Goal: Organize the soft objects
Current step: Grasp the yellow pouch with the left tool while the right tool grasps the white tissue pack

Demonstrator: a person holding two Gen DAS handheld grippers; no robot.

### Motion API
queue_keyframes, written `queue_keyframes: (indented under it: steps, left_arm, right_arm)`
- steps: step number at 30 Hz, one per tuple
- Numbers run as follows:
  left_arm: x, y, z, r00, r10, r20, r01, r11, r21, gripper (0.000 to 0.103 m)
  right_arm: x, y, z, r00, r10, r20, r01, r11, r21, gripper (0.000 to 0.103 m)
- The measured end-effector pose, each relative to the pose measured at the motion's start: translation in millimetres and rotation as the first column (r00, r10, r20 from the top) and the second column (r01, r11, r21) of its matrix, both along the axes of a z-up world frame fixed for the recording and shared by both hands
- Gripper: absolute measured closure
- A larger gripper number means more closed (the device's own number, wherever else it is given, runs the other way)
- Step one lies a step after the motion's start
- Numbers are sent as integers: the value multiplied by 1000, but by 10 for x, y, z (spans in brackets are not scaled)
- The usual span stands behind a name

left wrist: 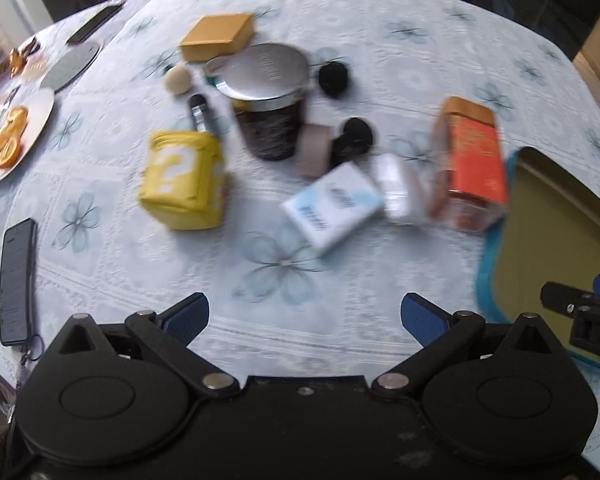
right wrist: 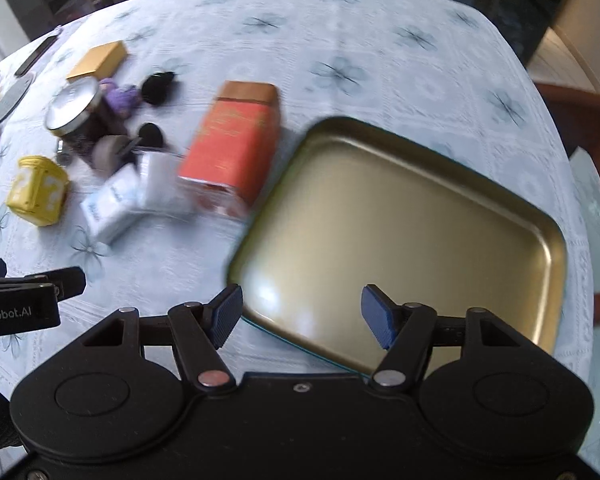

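Both grippers hang over the table with nothing between their blue pads. Left gripper (left wrist: pixel 305 318): jaws spread wide, released, above bare tablecloth (left wrist: pixel 340 16). Right gripper (right wrist: pixel 302 316): jaws wide apart, released, above the near edge of the tray (right wrist: pixel 400 216). No earlier view is given, so only the present spread is recorded.

Tray: gold inside, teal rim, rectangular with rounded corners, lying flat at the right of the clutter. Nothing lies in the part that shows.

Soft items, all on the cloth and outside the tray:
- Yellow cube (left wrist: pixel 182 182) with a white question mark, left of the group, standing apart from its neighbours.
- Cream ball (left wrist: pixel 177 79), just beside the tan box (left wrist: pixel 216 36).
- Purple plush (right wrist: pixel 121 96), behind the jar, seen from the right wrist only.
- Two black fuzzy lumps (left wrist: pixel 333 77), one beyond the jar, one nearer beside the beige roll (left wrist: pixel 314 150); blur prevents telling what they are.

Other items: dark jar (left wrist: pixel 270 128) with a silver lid, central; tissue pack (left wrist: pixel 332 208), white and pale blue, lying flat; a white pack (left wrist: pixel 398 188) touching it; orange tin (left wrist: pixel 474 160), tilted, just beside the tray's left rim. At far left, a phone (left wrist: pixel 17 284) and a plate (left wrist: pixel 32 120) of orange slices, well apart from the group.

Motion blur softens both views.
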State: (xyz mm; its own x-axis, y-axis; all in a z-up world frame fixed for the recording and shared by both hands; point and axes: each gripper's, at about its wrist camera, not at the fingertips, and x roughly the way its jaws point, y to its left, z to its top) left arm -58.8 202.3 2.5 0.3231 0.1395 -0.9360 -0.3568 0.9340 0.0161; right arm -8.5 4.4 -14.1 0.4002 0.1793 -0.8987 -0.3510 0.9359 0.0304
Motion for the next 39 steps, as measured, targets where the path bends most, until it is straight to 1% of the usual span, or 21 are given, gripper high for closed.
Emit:
queue_keyframes:
  steps: [2, 5, 7, 9, 11, 14, 16, 19, 20, 24, 26, 30, 33, 35, 37, 39]
  left_arm:
    - [-30, 266, -26, 1000, 8, -12, -8, 1000, -1, 1]
    - [-102, 673, -40, 999, 51, 19, -51, 999, 4, 1]
    - [-120, 922, -57, 998, 62, 31, -62, 998, 9, 1]
    - [-96, 1132, -88, 998, 53, 32, -54, 999, 7, 1]
    - [-56, 1295, -117, 999, 42, 29, -42, 999, 7, 2]
    - [2, 1455, -111, 999, 0, 50, 0, 1000, 2, 3]
    - [62, 1522, -124, 998, -31, 56, 30, 999, 9, 3]
    - [121, 1642, -139, 996, -61, 70, 61, 998, 0, 3]
    - [120, 1676, -137, 995, -66, 71, 66, 998, 1, 3]
    - [87, 1823, -143, 994, -73, 81, 73, 997, 6, 3]
    - [67, 1877, -139, 993, -78, 92, 79, 997, -11, 3]
    - [48, 1953, -128, 993, -68, 100, 71, 997, -35, 2]
    - [85, 1974, -139, 993, -75, 92, 81, 995, -60, 3]
    - [97, 1938, -127, 989, -104, 106, 110, 993, -53, 3]
    - [130, 1870, -118, 983, -144, 117, 149, 988, -37, 3]
    - [179, 1813, -122, 976, -176, 127, 182, 982, -40, 3]
  right_arm:
    - [14, 234, 19, 1000, 17, -1, -17, 999, 27, 41]
    - [54, 556, 13, 999, 32, -27, -30, 997, 74, 43]
    - [69, 777, 1, 999, 43, -32, -40, 995, 96, 45]
    - [69, 994, -21, 997, 71, -18, -69, 992, 110, 45]
    - [72, 1199, -69, 996, 92, -16, -89, 991, 103, 45]
    - [112, 1436, -203, 997, 67, -48, -62, 994, 88, 45]
    - [156, 1504, -291, 995, 18, -94, -8, 994, 106, 45]
    - [229, 1563, -394, 983, -59, -177, 91, 979, 181, 45]
    - [258, 1599, -426, 979, -85, -188, 119, 976, 181, 45]
    - [348, 1743, -498, 970, -174, -172, 194, 974, 113, 45]
    - [396, 1839, -536, 966, -200, -164, 215, 973, 81, 39]
    - [417, 1977, -536, 972, -201, -118, 201, 980, -11, 38]
    - [426, 1981, -538, 968, -217, -123, 215, 976, -27, 38]
    - [437, 1898, -542, 954, -257, -152, 260, 966, -1, 38]
    - [467, 1808, -568, 931, -305, -202, 317, 948, 32, 39]
    - [500, 1732, -632, 911, -330, -245, 351, 935, 48, 40]
